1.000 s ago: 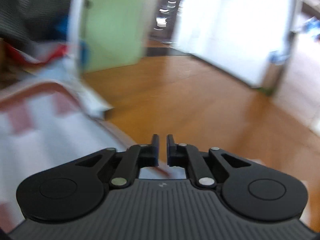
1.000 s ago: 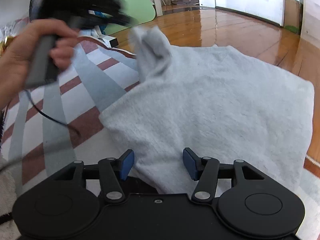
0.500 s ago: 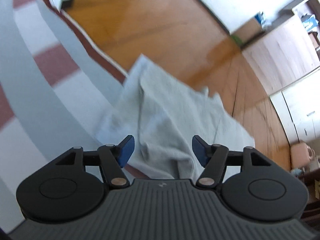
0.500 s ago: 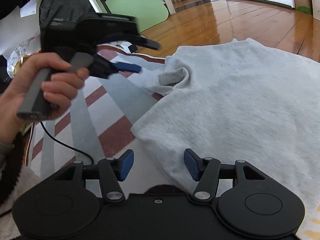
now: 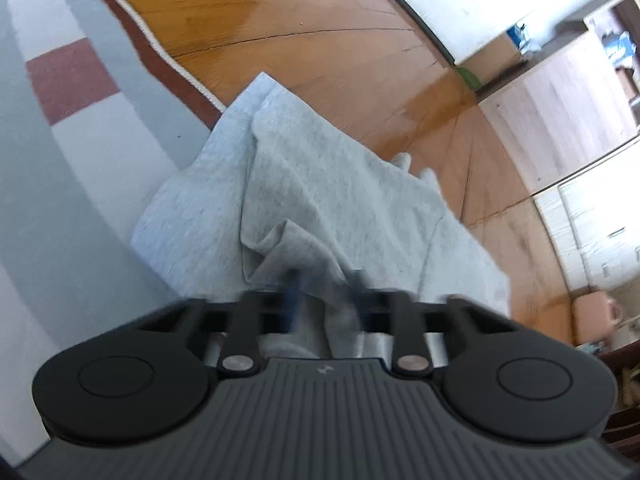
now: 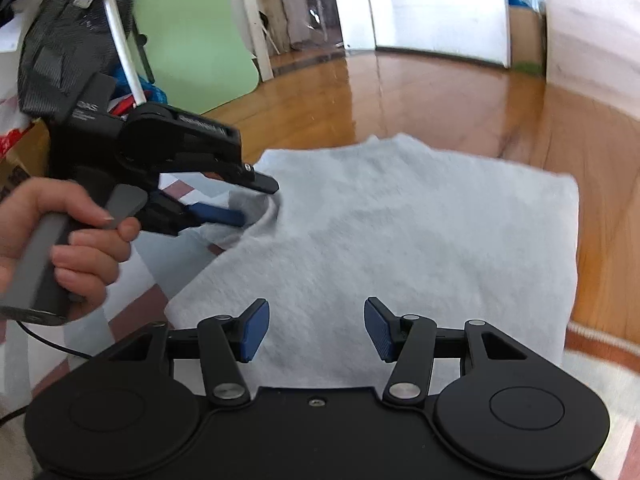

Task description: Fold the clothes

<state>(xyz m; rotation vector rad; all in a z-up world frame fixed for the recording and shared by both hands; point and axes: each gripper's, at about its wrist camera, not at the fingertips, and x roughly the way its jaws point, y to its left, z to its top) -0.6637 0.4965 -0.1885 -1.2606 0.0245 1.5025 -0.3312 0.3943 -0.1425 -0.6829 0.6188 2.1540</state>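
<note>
The right gripper (image 6: 316, 330) hovers with its 2 jaws apart over the near edge of the grey garment (image 6: 400, 248), nothing between them. The garment lies flat on the striped rug (image 6: 132, 312), its far edge on the wooden floor (image 6: 440, 96). Farther left, the left gripper (image 6: 256, 200) has just closed on a raised fold (image 5: 304, 252) of the garment.

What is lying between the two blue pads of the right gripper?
In the right wrist view, only flat grey garment shows between the open right gripper pads; they do not press it.
</note>
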